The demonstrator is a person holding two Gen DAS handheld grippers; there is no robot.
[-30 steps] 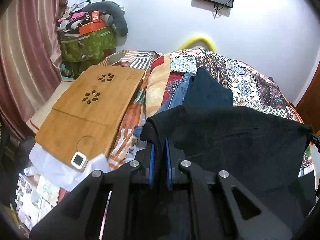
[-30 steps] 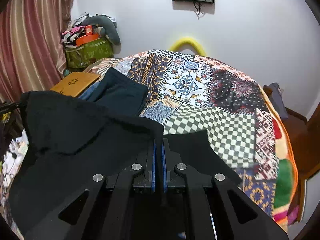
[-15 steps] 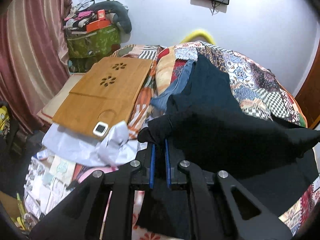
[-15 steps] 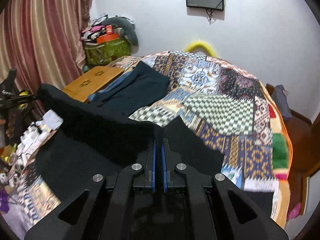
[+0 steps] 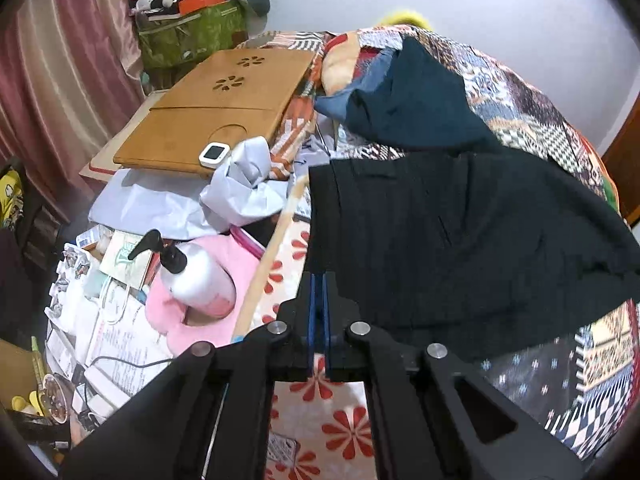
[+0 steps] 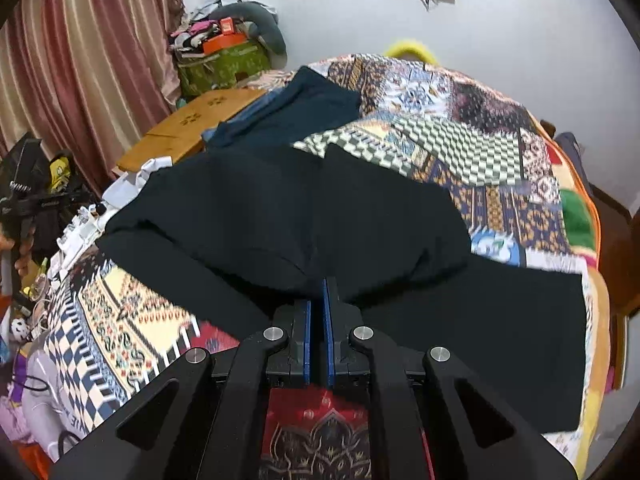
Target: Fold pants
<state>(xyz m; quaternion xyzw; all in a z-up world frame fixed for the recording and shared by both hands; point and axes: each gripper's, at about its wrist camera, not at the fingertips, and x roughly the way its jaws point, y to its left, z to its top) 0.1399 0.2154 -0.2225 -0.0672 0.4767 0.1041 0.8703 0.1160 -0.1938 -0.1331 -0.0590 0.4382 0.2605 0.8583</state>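
The black pants (image 5: 460,248) lie spread over the patterned bedspread (image 5: 536,396), folded over on themselves; they also show in the right wrist view (image 6: 304,216). My left gripper (image 5: 319,280) is shut on the near left edge of the pants. My right gripper (image 6: 318,288) is shut on a fold of the pants at their near middle, with a lower layer stretching right (image 6: 500,340).
A dark teal garment over blue jeans (image 5: 416,100) lies farther up the bed. A wooden lap desk (image 5: 216,108), crumpled paper (image 5: 244,188), a pump bottle (image 5: 192,276) and clutter sit left of the bed. A curtain (image 6: 80,60) hangs left.
Both grippers have pulled back toward the near end of the bed and come down, bringing the held pants from raised in the air to laid flat on the bedspread.
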